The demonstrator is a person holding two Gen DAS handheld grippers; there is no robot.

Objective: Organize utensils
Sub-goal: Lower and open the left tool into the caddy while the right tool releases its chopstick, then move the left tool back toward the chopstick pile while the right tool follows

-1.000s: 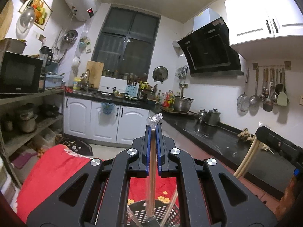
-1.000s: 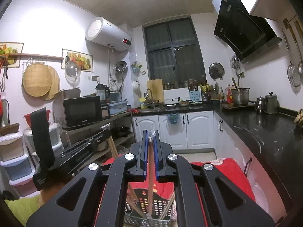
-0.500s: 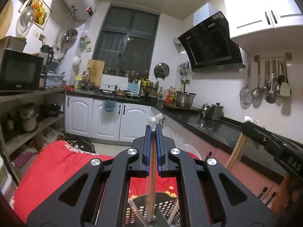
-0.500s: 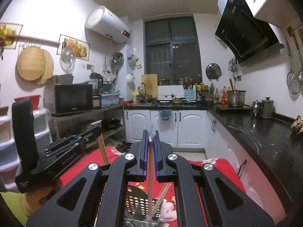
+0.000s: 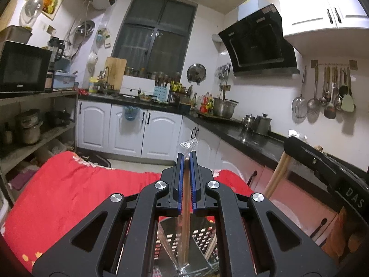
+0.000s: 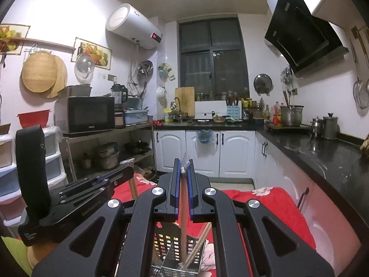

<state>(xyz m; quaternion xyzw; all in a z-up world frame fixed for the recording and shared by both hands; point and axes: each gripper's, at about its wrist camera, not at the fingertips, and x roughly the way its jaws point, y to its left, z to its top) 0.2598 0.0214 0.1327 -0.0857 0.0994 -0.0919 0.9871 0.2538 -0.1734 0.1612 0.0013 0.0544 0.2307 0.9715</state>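
Observation:
My left gripper (image 5: 186,159) is shut on a pair of wooden chopsticks in a clear plastic sleeve (image 5: 185,219). They hang straight down into a perforated metal utensil holder (image 5: 203,237) on the red cloth. My right gripper (image 6: 183,165) is shut on another sleeved pair of chopsticks (image 6: 183,221), whose lower end stands inside the same holder (image 6: 170,251). Loose chopsticks (image 6: 198,244) lean in the holder. Each gripper shows in the other's view: the right one (image 5: 322,166) at right, the left one (image 6: 76,196) at left.
A red floral cloth (image 5: 69,189) covers the table under the holder. A black countertop (image 6: 322,157) with kettles runs along the right. A shelf with a microwave (image 6: 87,115) stands at left. White cabinets (image 6: 203,152) are straight ahead.
Both grippers have moved down with their chopsticks, so the views tilt lower and the holder shows more fully. The chopstick ends sit deeper in the holder.

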